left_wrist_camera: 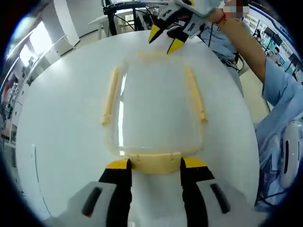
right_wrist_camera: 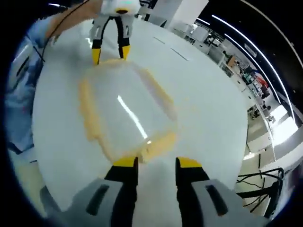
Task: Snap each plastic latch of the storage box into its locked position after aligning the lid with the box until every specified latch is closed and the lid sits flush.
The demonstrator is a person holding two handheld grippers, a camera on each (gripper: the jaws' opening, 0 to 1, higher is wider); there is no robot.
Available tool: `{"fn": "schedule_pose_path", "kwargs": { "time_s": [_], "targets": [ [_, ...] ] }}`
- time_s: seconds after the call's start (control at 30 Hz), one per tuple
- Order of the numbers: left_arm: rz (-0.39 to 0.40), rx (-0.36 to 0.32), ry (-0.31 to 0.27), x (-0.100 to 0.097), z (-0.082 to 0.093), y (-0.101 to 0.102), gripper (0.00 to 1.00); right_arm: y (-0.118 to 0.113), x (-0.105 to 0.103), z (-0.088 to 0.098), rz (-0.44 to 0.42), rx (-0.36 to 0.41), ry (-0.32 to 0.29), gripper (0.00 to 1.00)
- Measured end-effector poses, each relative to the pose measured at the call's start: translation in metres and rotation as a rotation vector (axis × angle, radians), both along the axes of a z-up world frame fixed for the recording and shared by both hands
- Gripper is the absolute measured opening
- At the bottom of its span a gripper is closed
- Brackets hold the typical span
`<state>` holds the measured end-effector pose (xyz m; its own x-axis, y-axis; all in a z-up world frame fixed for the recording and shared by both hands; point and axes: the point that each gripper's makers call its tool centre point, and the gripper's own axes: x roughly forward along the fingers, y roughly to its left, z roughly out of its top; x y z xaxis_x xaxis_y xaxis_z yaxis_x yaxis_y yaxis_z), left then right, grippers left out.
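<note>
On the round white worktop point(left_wrist_camera: 61, 123), my spread left tongs point(left_wrist_camera: 155, 163) and spread right tongs point(right_wrist_camera: 156, 162) flank the clear lidded plastic storage box point(left_wrist_camera: 154, 106) by its pale yellow end latches point(left_wrist_camera: 155, 163).

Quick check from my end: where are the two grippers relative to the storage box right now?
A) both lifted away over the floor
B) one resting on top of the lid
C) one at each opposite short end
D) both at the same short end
C: the left gripper sits at the near end latch of the storage box, while the right gripper is at the far end.
</note>
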<state>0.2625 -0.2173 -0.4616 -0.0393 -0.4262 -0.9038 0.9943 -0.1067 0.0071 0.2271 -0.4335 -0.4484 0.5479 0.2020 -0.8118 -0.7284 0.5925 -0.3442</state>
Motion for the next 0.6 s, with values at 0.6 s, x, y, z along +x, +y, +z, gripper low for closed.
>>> {"fn": "schedule_pose_path", "kwargs": {
  "time_s": [0.6],
  "targets": [
    [-0.015, 0.020, 0.000, 0.000, 0.001, 0.000, 0.40, 0.002, 0.022, -0.001, 0.198, -0.100, 0.189, 0.52]
  ]
}}
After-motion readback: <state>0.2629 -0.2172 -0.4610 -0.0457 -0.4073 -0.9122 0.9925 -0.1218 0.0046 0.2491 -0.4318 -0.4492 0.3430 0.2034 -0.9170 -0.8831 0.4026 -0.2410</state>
